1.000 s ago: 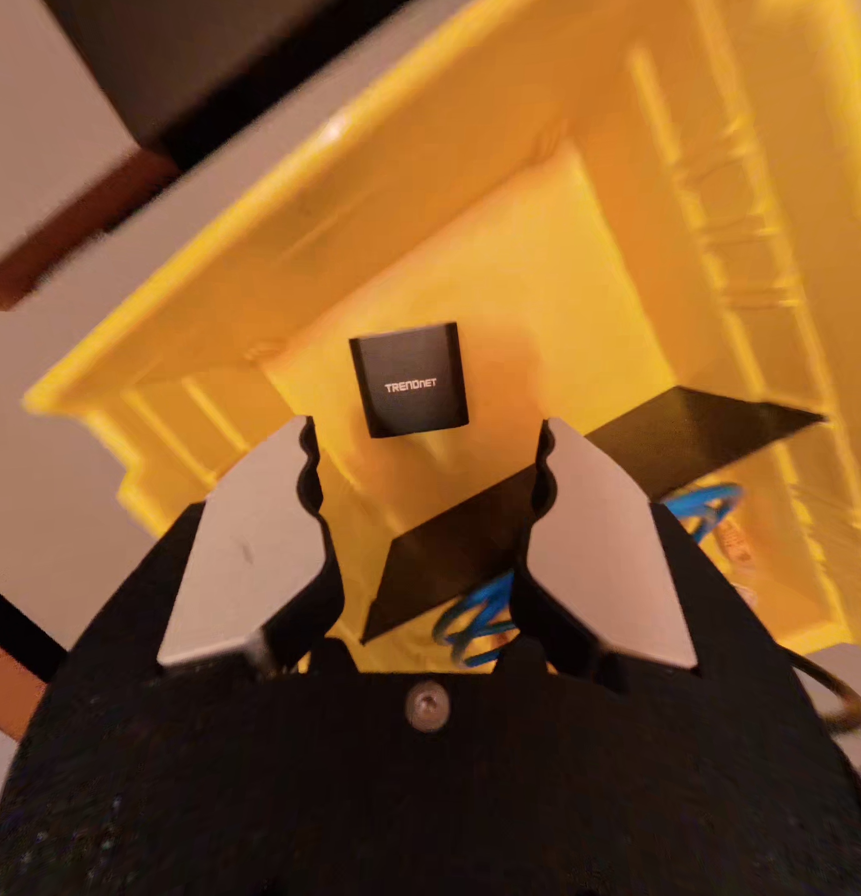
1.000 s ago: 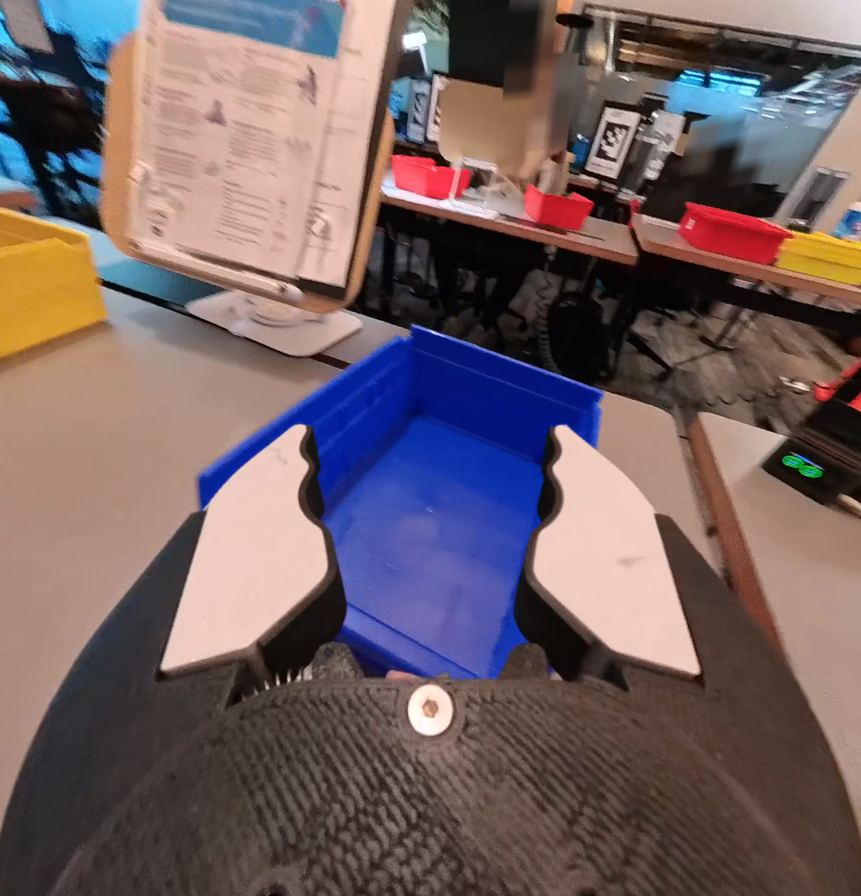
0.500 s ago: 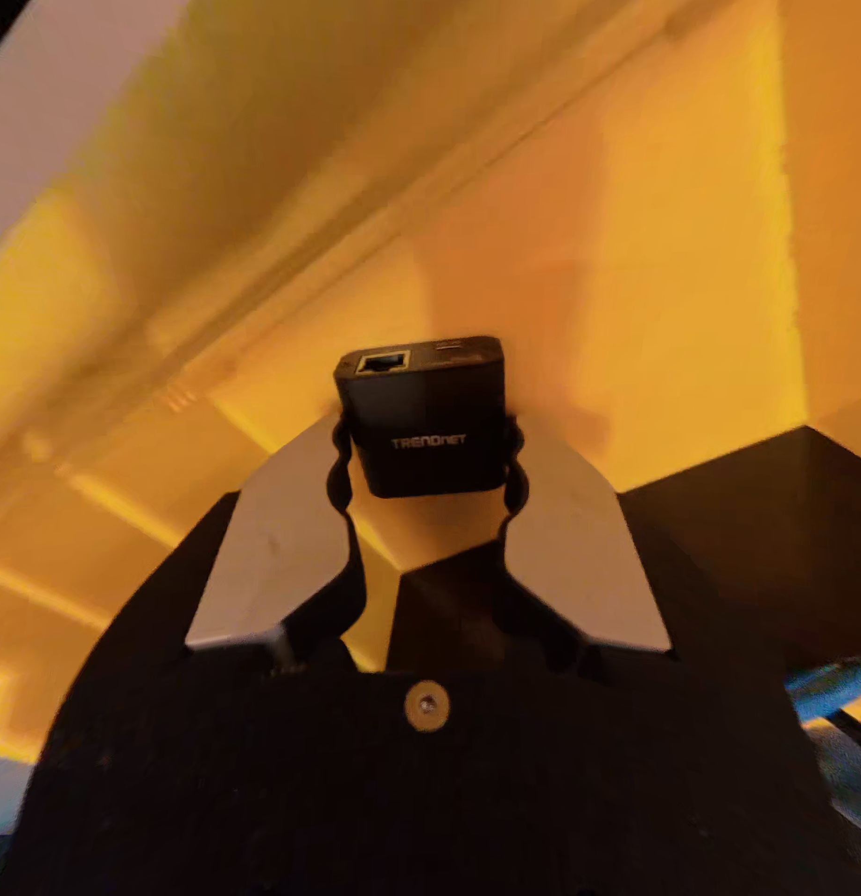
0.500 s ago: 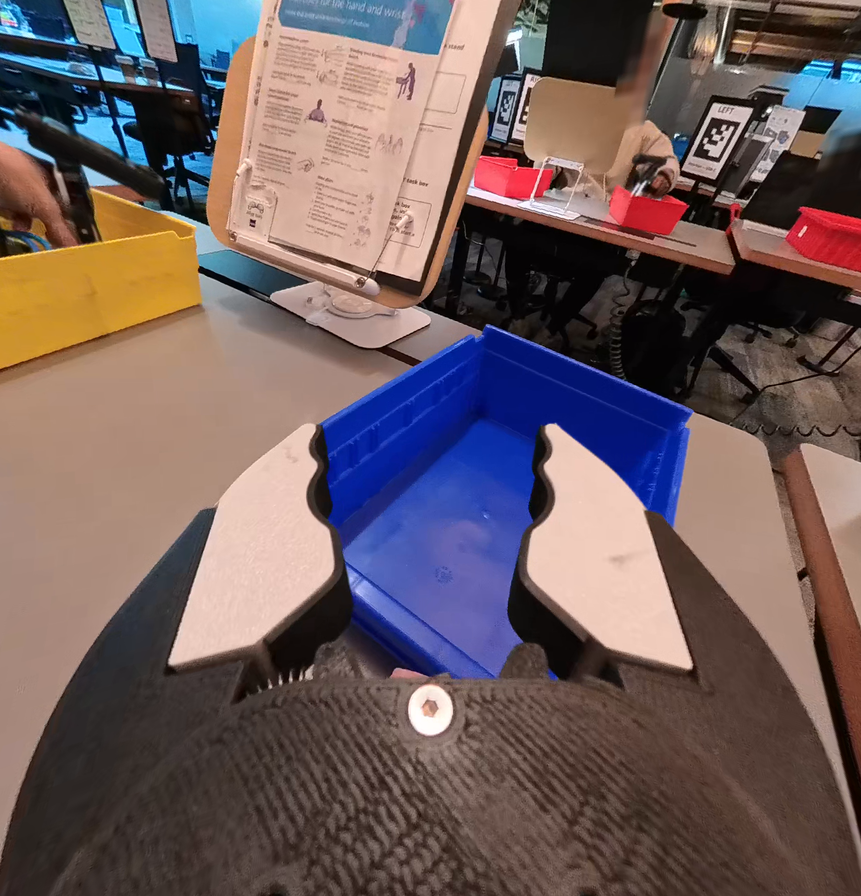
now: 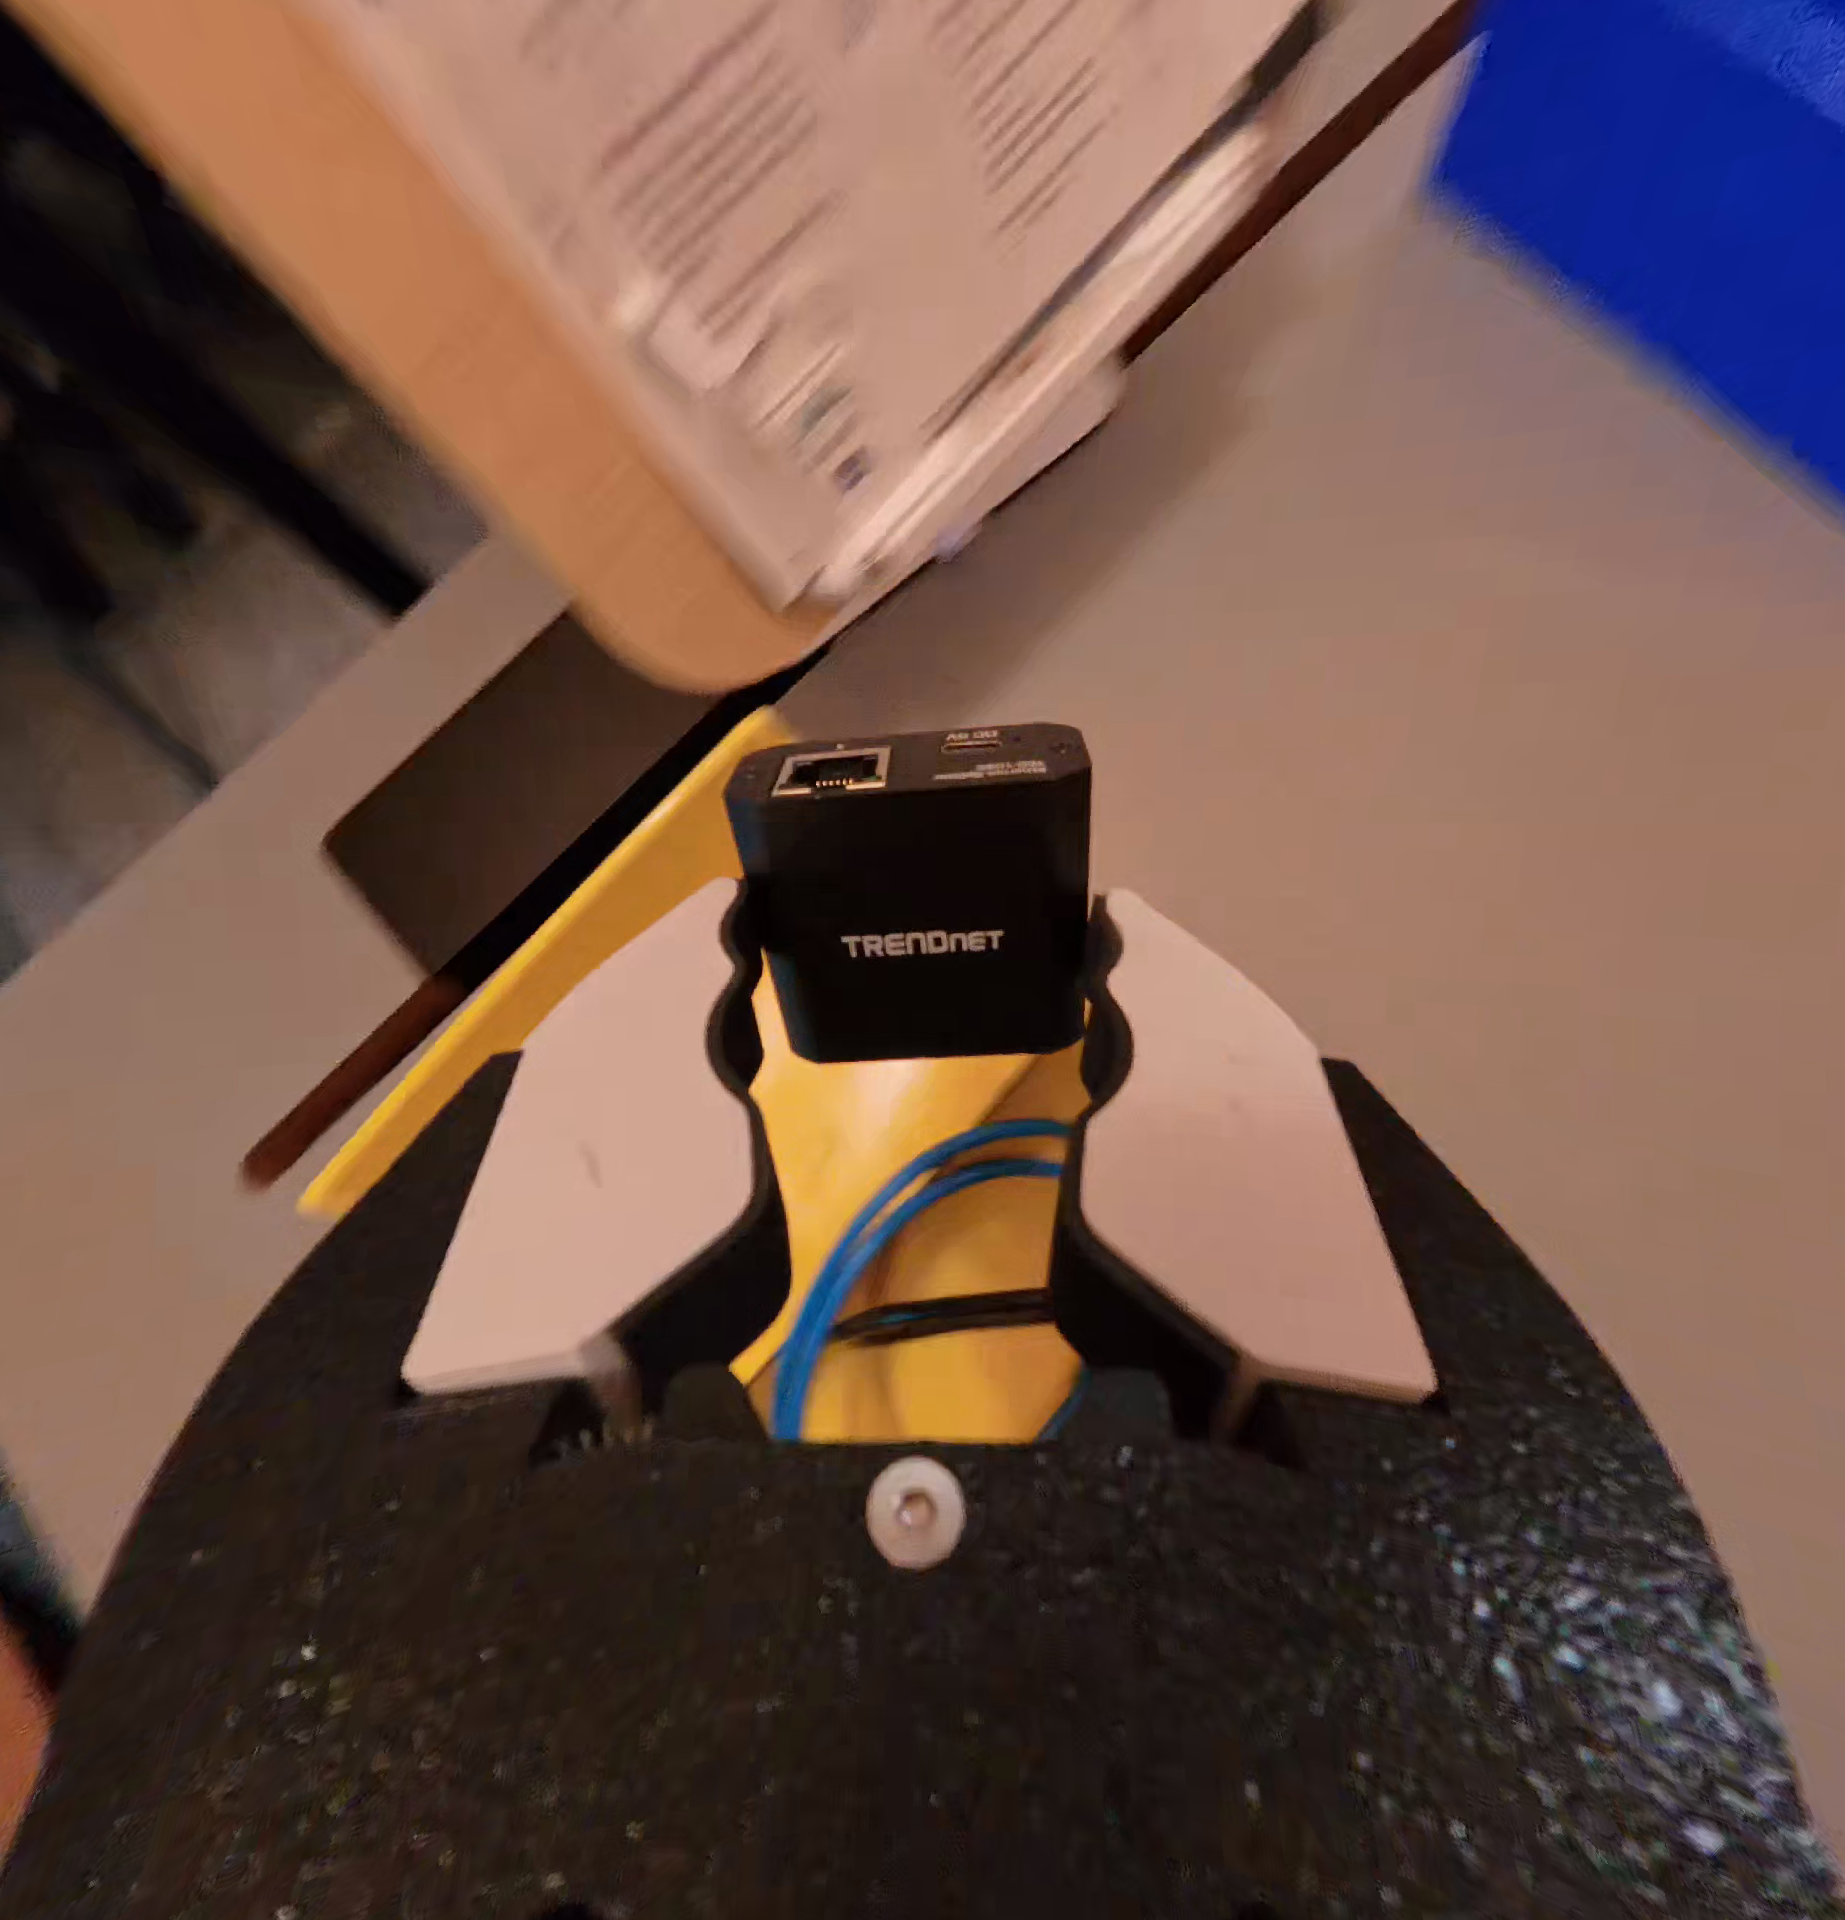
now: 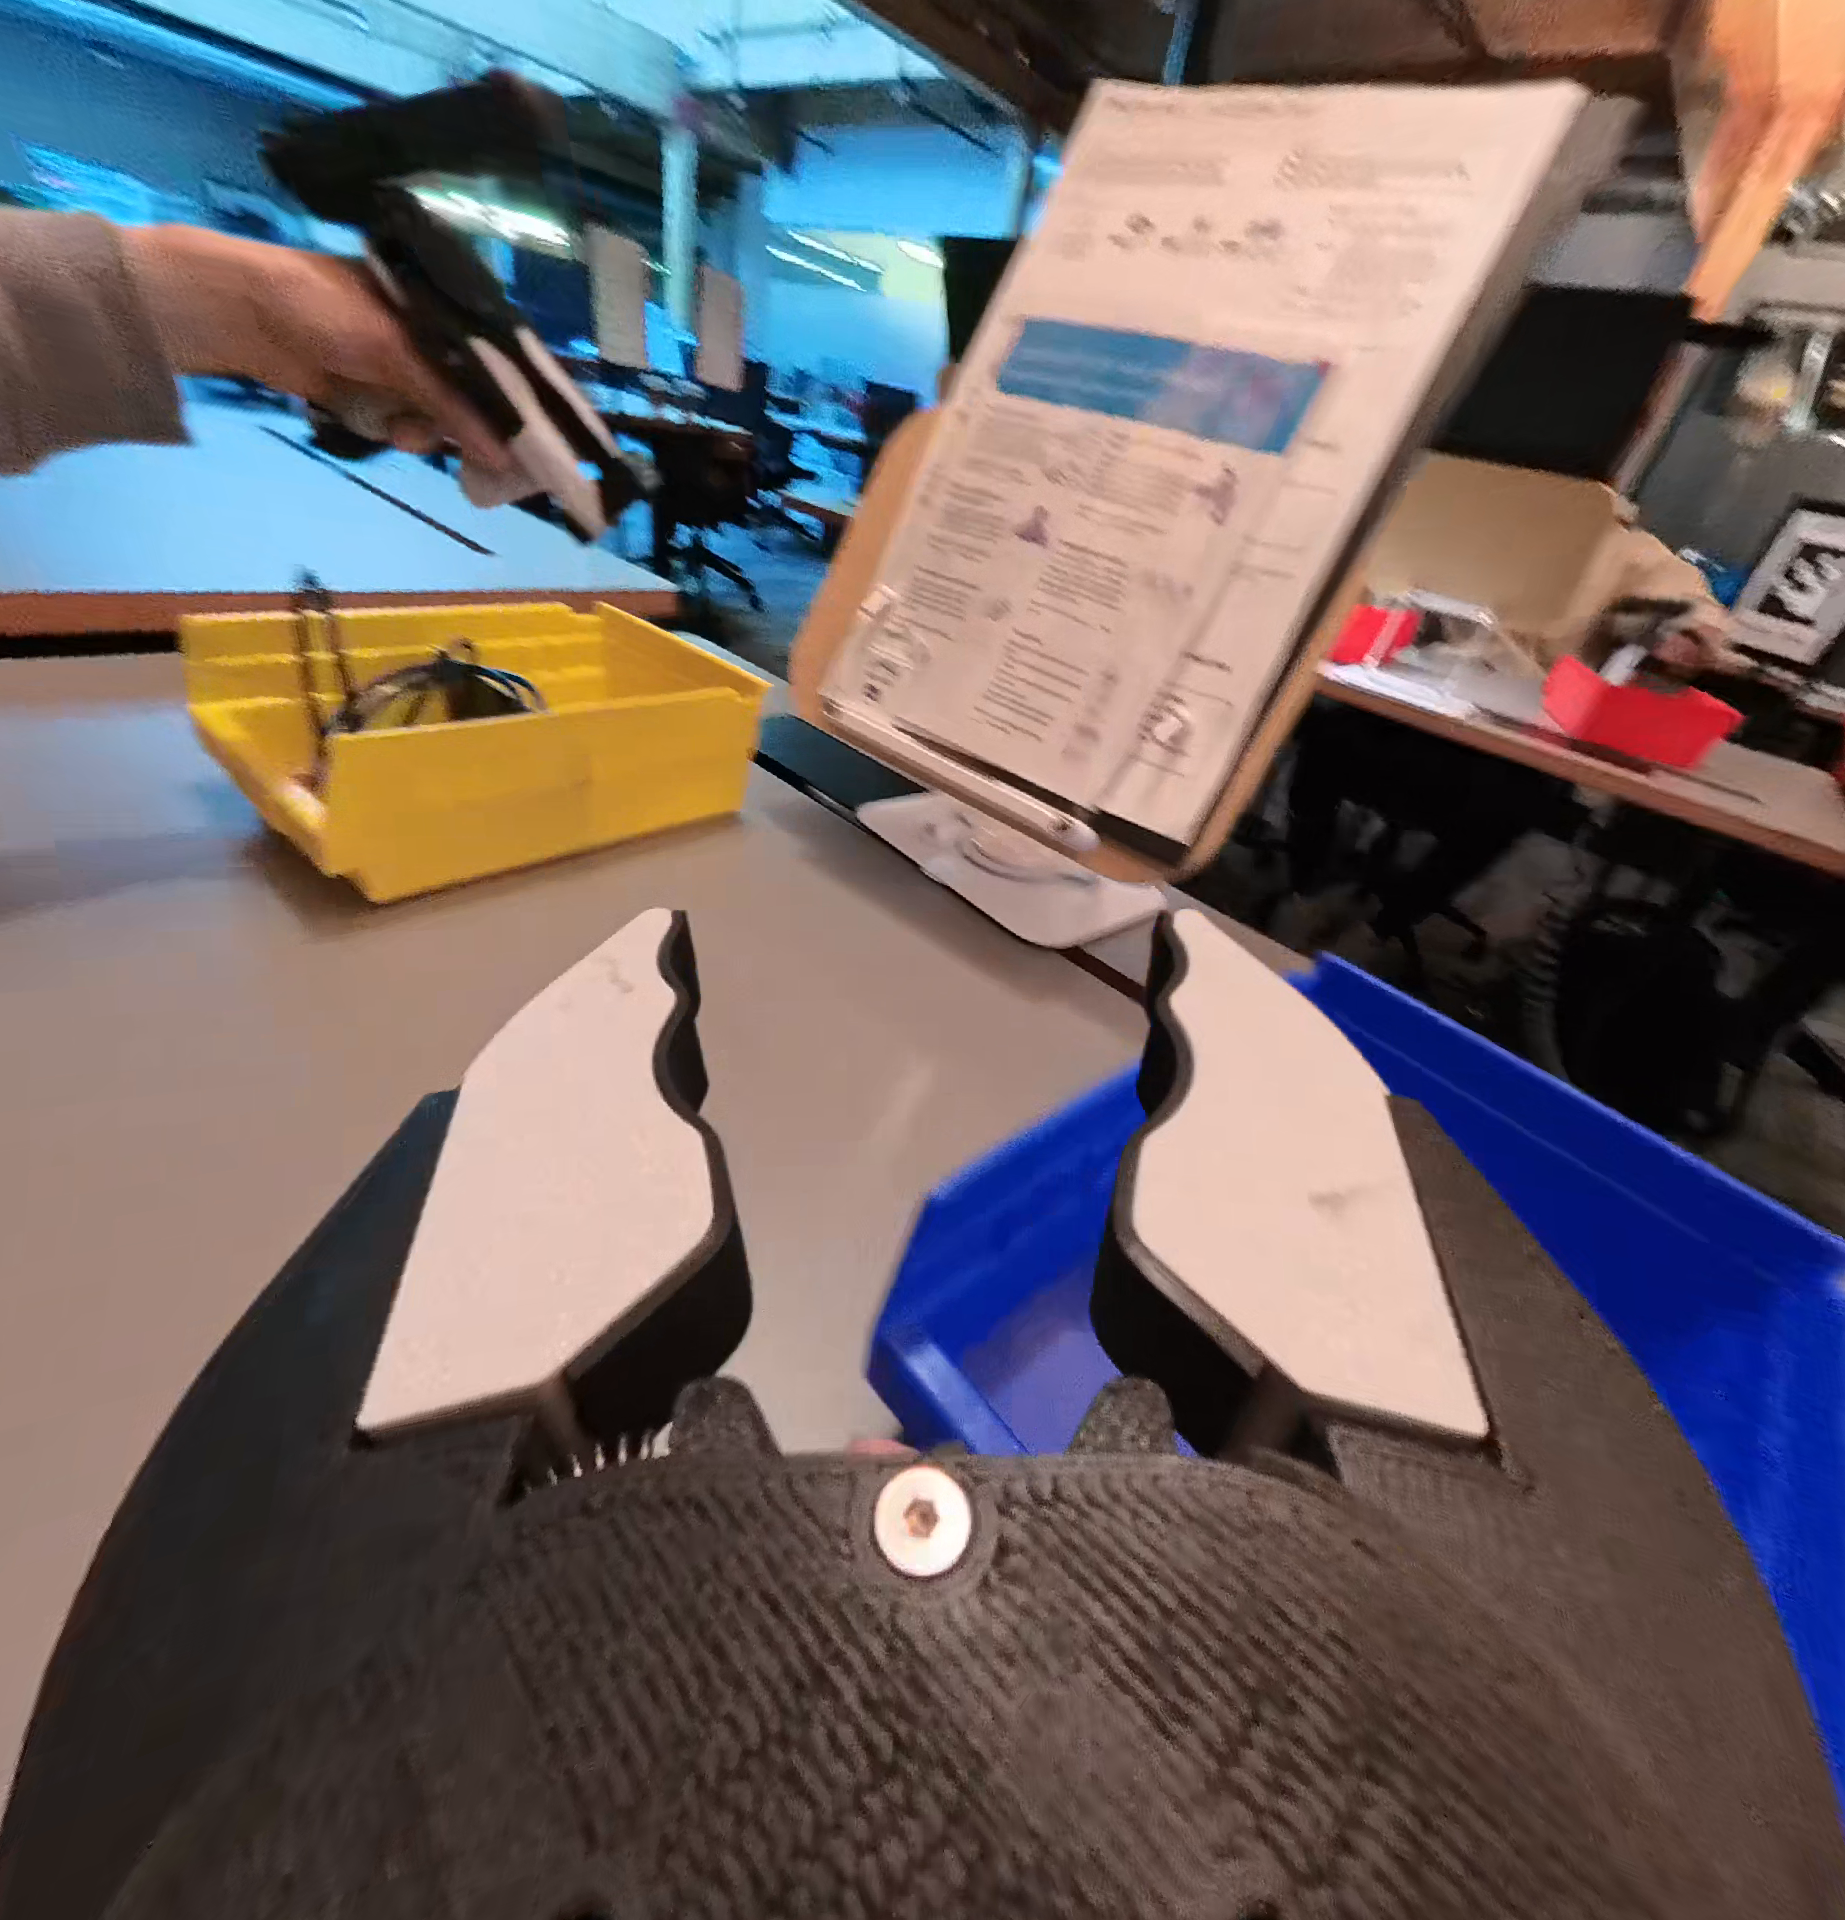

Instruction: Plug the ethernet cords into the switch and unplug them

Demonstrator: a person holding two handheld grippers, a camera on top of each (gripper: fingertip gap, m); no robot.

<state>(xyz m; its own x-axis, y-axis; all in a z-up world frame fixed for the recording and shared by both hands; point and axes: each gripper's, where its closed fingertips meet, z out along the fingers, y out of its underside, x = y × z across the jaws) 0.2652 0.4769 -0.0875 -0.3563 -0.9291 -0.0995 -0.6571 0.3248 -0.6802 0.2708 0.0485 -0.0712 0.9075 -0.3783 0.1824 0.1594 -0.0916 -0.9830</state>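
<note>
My left gripper (image 5: 920, 935) is shut on a small black switch (image 5: 913, 831) and holds it in the air above the yellow bin (image 5: 544, 987). The switch's ethernet port faces away from me at its top left. A blue ethernet cord (image 5: 876, 1226) lies in the bin below. My right gripper (image 6: 923, 997) is open and empty, above the grey table beside the blue bin (image 6: 1624, 1195). The right wrist view shows the left gripper (image 6: 585, 499) in a hand, high above the yellow bin (image 6: 544, 769), which holds tangled cords (image 6: 430, 696).
A document stand with printed sheets (image 6: 1157, 520) stands at the back of the table between the bins; it also shows in the left wrist view (image 5: 793, 260). The blue bin (image 5: 1676, 208) is at the right. Other tables with red bins stand behind. Left tips to right tips: about 45 centimeters.
My left gripper went down into the yellow bin, shut on the switch, and lifted it out. My right gripper swung left, from over the blue bin to over the table.
</note>
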